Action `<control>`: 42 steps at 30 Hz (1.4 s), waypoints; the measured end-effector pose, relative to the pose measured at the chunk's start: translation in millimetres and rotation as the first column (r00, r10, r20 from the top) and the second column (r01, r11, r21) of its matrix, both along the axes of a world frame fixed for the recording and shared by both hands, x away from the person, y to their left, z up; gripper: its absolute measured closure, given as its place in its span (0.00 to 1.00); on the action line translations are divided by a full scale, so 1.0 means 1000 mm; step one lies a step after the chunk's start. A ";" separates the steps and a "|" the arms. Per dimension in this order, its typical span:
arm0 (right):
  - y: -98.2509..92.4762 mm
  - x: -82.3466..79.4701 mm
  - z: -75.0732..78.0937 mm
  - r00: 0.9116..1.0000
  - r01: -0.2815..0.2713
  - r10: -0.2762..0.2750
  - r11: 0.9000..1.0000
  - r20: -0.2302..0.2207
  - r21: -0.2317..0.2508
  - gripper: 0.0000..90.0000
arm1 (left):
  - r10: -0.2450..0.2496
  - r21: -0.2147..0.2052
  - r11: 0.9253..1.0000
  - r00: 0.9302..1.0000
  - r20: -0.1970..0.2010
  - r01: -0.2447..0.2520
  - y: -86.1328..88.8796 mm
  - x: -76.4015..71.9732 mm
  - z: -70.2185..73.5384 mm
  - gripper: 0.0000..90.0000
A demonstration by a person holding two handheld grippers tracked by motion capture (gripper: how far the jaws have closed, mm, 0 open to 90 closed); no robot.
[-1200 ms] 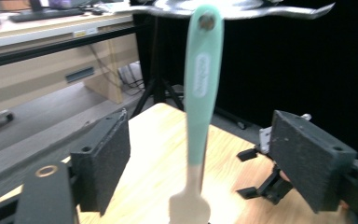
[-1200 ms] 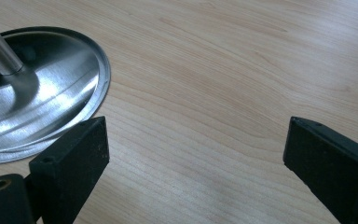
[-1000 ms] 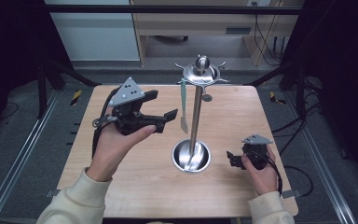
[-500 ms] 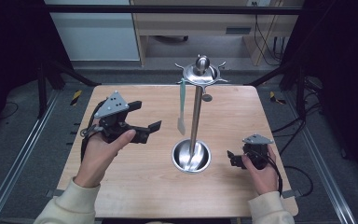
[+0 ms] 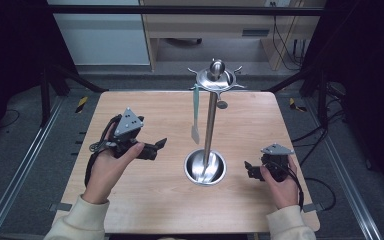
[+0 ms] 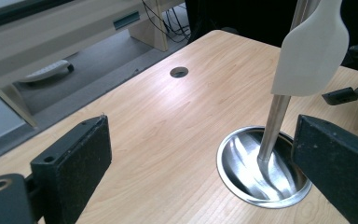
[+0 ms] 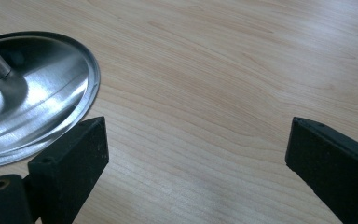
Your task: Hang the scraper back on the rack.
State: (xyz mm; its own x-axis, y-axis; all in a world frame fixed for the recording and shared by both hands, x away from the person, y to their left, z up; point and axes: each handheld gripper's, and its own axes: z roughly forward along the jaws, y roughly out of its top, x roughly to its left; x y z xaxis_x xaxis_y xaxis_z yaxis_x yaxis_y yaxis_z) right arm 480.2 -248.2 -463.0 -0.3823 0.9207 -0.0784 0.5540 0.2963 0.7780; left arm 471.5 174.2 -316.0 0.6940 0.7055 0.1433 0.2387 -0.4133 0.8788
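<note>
Spatula (image 5: 196,114) hung from one hook of the steel rack (image 5: 210,125), just left of the pole, and that placed it above the middle of the tabletop (image 5: 145,200), clear of the wood. We judged the hanging step done: the tool dangled on its own with nothing gripping it. In the left gripper view its pale blade (image 6: 310,49) showed in front of the pole, above the round dish base (image 6: 242,172).

Our left gripper (image 5: 147,148) was held over the tabletop to the left of the rack, apart from the spatula, its jaws spread wide with only bare wood and the base between them. Our right gripper (image 5: 250,171) sat low near the right edge of the base, jaws likewise parted and holding nothing.

What was left, as far as we could judge, was little: draw both hands clear, or fetch another utensil, though we saw none lying on the tabletop.

The spatula's long axis ran vertical, handle up at the hook, blade pointing straight down toward the base.
</note>
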 end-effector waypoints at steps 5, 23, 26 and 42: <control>0.000 0.000 0.000 1.000 0.007 -0.007 1.000 0.002 -0.002 0.07 | 0.048 0.024 0.999 0.998 0.029 -0.049 0.005 0.002 -0.014 0.05; -0.002 0.000 0.001 1.000 0.020 -0.020 1.000 0.007 -0.001 0.07 | 0.146 0.006 0.989 0.988 -0.055 -0.146 0.047 0.013 -0.068 0.06; -0.002 0.000 0.001 1.000 0.013 -0.013 1.000 0.010 -0.004 0.07 | 0.156 0.009 0.988 0.986 -0.059 -0.156 0.050 0.014 -0.072 0.06; -0.001 0.000 0.001 1.000 0.006 -0.006 1.000 0.008 0.000 0.07 | 0.220 0.023 0.975 0.969 -0.108 -0.219 0.078 0.020 -0.102 0.07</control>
